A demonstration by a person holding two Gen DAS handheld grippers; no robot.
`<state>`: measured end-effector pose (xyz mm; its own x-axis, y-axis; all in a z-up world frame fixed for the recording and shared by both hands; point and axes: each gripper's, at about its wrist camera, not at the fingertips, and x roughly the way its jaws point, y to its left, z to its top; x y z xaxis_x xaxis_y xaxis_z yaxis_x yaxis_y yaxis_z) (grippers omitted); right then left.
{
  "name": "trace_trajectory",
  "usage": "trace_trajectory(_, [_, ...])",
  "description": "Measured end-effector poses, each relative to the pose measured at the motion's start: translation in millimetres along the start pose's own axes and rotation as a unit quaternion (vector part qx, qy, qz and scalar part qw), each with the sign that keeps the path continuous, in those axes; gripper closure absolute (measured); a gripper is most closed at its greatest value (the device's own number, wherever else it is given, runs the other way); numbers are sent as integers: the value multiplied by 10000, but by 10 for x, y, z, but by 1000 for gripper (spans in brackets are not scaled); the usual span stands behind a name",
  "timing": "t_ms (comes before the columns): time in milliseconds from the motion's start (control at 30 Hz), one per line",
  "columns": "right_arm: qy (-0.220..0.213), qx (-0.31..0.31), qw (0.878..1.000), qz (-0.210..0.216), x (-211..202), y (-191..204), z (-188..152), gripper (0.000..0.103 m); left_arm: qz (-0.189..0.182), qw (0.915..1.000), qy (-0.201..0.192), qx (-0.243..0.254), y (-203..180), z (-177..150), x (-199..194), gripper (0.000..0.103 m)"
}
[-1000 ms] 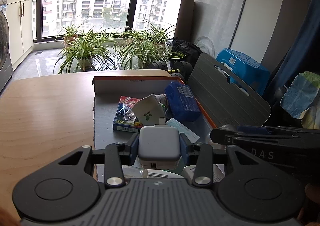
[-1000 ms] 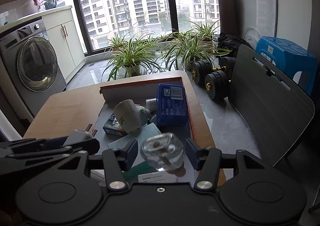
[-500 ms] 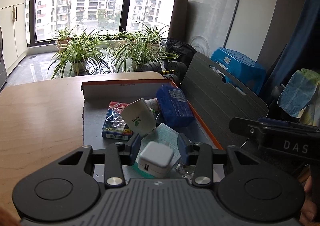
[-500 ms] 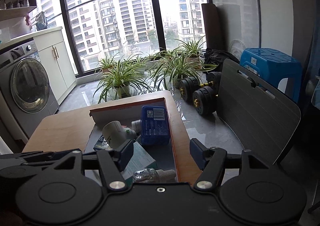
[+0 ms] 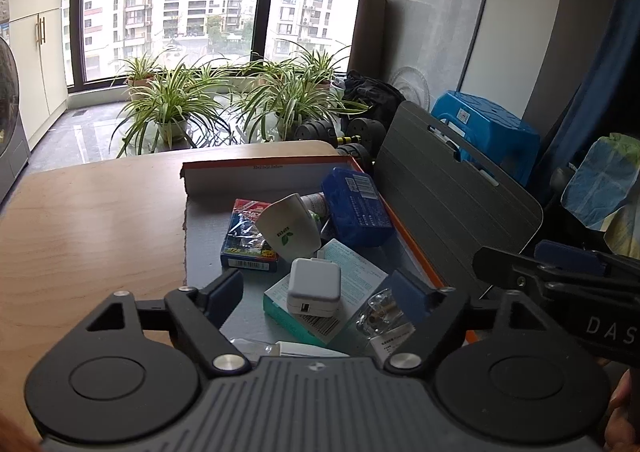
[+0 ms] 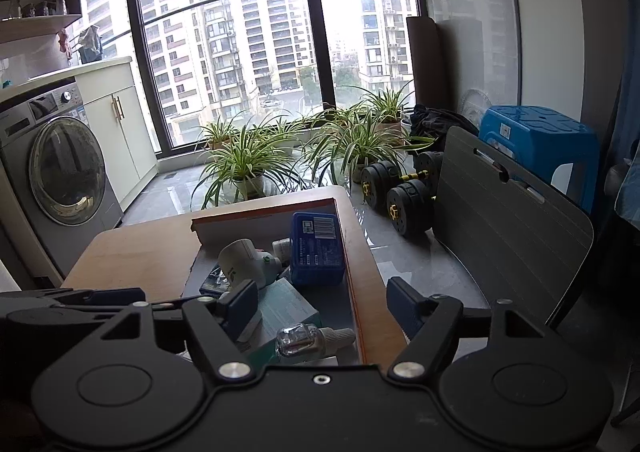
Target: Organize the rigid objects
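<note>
Rigid objects lie gathered in the shallow cardboard tray [image 5: 280, 174] on the wooden table [image 5: 92, 220], filling the tray's right half up to its orange right edge.

Nearest, the left gripper [image 5: 320, 294] hangs over the tray's near edge with its jaws opening wide. The white charger [image 5: 314, 286] lies between them but untouched, resting on the teal box [image 5: 352, 280]. The right gripper [image 6: 322, 302] is likewise opening above the near right corner, and the clear dropper bottle [image 6: 310, 338] lies on its side below it, free of both pads and close to the orange rim.

Just beyond sit the white tube [image 5: 290, 232] and the card pack [image 5: 244, 236], and at the far right the blue box [image 5: 354, 208] lies along the rim, with a small white bottle [image 5: 314, 202] tucked behind the tube.

Both releases look done, so the step in hand is the withdrawal. To do it well, lift each gripper straight up and back with the jaws kept wide, so that no pad clips the charger or nudges the round bottle, which could roll. The charger sits perched on the box and may slide if bumped.
</note>
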<state>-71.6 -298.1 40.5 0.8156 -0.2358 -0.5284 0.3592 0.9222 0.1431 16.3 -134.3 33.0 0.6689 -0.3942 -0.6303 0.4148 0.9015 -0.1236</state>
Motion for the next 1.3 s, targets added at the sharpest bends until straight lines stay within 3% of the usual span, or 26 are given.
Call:
trace_trajectory(100, [-3, 11, 10000, 14, -94, -7, -16, 15, 202, 9998, -22, -91, 31, -26, -141, 0])
trace_trajectory(400, [233, -173, 9996, 65, -274, 51, -248, 15, 631, 9975, 57, -299, 5, -254, -466, 0])
trace_trajectory(633, [416, -252, 9987, 155, -318, 64, -421, 15, 956, 9945, 283, -326, -22, -435, -509, 0])
trace_trajectory(1300, [587, -290, 9977, 167, -236, 68, -546, 15, 993, 9932, 429, -429, 9, -586, -463, 0])
